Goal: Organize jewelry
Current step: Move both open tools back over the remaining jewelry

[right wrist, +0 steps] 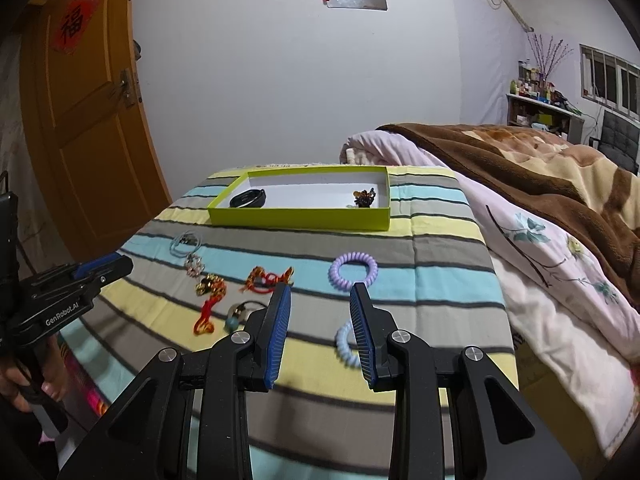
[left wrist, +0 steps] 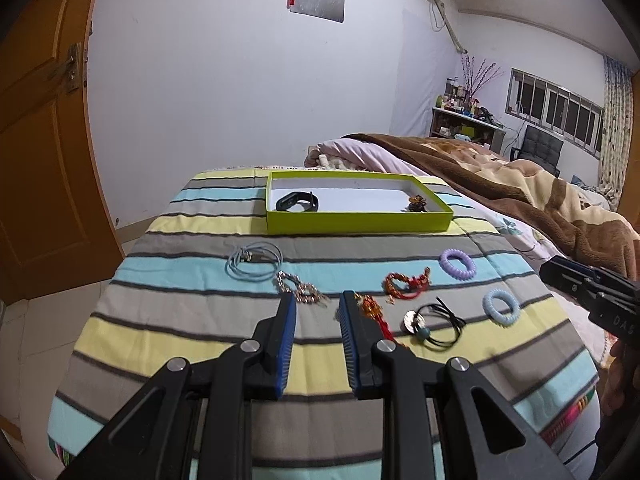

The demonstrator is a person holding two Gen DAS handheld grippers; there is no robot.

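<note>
A lime-green box (left wrist: 360, 224) (right wrist: 300, 218) stands at the far end of the striped cloth. It holds a black wristband (left wrist: 298, 202) (right wrist: 248, 199) and a brown beaded piece (left wrist: 418, 203) (right wrist: 364, 198). Loose on the cloth lie a light-blue cord (left wrist: 254, 264), a silver bracelet (left wrist: 300, 288), a red braided bracelet (left wrist: 406, 282), a gold-and-red tassel charm (left wrist: 372, 312), a black cord with a pendant (left wrist: 434, 322), a purple coil tie (right wrist: 353, 270) and a blue coil tie (right wrist: 344, 346). My left gripper (left wrist: 318, 302) hovers open near the silver bracelet. My right gripper (right wrist: 320, 292) is open, the blue coil partly behind its right finger.
The striped cloth (left wrist: 200, 360) covers a narrow surface that drops off at the left toward the tiled floor and an orange door (right wrist: 92, 140). A bed with a pink quilt and a brown blanket (right wrist: 540, 184) adjoins the right side. A hand (right wrist: 24, 380) grips the left tool.
</note>
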